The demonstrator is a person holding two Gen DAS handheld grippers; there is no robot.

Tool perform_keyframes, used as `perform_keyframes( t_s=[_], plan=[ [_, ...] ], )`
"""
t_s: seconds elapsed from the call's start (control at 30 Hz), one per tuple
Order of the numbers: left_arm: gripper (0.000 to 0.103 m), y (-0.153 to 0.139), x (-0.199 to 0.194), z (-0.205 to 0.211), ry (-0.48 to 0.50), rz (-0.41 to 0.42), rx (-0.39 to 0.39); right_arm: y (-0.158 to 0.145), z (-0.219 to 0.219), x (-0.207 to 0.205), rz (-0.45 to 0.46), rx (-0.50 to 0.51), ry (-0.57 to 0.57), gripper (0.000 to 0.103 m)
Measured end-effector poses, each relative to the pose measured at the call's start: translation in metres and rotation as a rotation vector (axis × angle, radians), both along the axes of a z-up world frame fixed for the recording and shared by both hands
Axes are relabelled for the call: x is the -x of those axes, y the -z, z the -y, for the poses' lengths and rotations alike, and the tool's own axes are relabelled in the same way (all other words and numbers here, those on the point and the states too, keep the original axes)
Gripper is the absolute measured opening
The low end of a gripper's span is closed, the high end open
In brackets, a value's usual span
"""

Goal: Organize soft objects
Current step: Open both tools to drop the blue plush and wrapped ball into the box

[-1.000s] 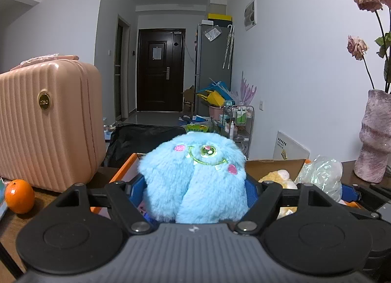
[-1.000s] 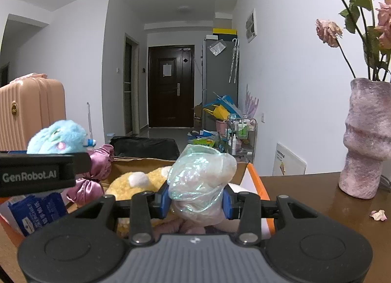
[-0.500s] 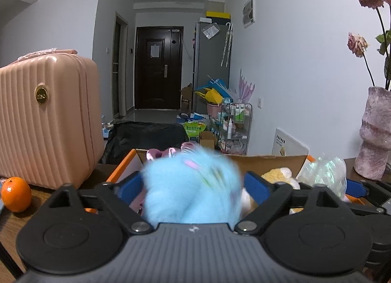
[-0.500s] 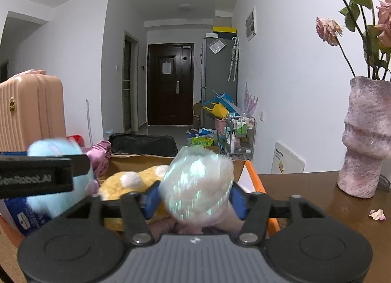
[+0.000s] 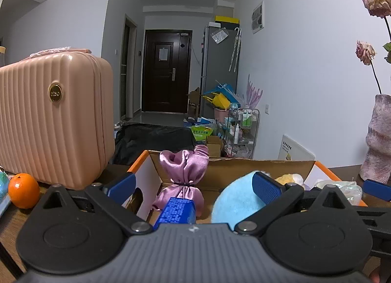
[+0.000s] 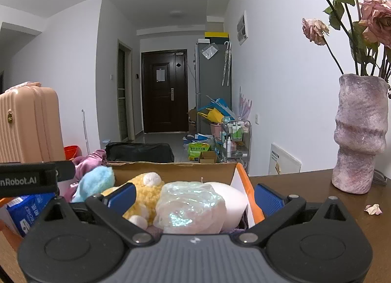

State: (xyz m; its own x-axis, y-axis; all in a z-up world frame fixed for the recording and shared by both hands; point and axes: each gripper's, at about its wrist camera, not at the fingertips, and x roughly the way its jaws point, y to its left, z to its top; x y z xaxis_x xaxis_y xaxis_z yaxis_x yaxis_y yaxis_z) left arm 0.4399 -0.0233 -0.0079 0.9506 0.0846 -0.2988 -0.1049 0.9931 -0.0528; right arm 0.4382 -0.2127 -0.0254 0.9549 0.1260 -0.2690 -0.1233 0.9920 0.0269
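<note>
My left claw (image 5: pixel 194 186) stands wide open over the cardboard box (image 5: pixel 259 168), which serves as my reference point; its pads press on nothing. The blue plush toy (image 5: pixel 235 201) lies inside the box, low against my left claw's right-hand finger (image 5: pixel 267 186); I cannot tell whether it touches the pad. At the box's rear left a pink satin pouch (image 5: pixel 184 173) stands upright, tied at the neck. A blue tissue packet (image 5: pixel 177 211) sits in front of that pouch, near the box's front edge.

My right claw (image 6: pixel 194 197) is opening, at full spread over the right end of the box. The iridescent wrapped bundle (image 6: pixel 190 209) lies between its fingers, inside the box, with neither pad pressing it. A yellow plush toy (image 6: pixel 146 190) lies just left of the bundle, and a white soft object (image 6: pixel 232 197) behind it against the box's right wall.

Left of the box on the bench (image 6: pixel 305 190) stand a pink ribbed case (image 5: pixel 53 121) and, in front of it, an orange (image 5: pixel 23 190). Right of the box stands a mottled pink vase (image 6: pixel 359 134) holding dried roses (image 6: pixel 315 30). A fallen petal (image 6: pixel 373 209) lies on the bench near the vase.
</note>
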Motion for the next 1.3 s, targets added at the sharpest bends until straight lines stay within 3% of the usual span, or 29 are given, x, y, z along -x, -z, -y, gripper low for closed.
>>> perform_keyframes(
  t_s=[1.3],
  plan=[
    [0.103,0.000,0.032,-0.013,-0.020,0.034,0.012,0.000,0.011,0.037,0.047,-0.020,0.036,0.103]
  ],
)
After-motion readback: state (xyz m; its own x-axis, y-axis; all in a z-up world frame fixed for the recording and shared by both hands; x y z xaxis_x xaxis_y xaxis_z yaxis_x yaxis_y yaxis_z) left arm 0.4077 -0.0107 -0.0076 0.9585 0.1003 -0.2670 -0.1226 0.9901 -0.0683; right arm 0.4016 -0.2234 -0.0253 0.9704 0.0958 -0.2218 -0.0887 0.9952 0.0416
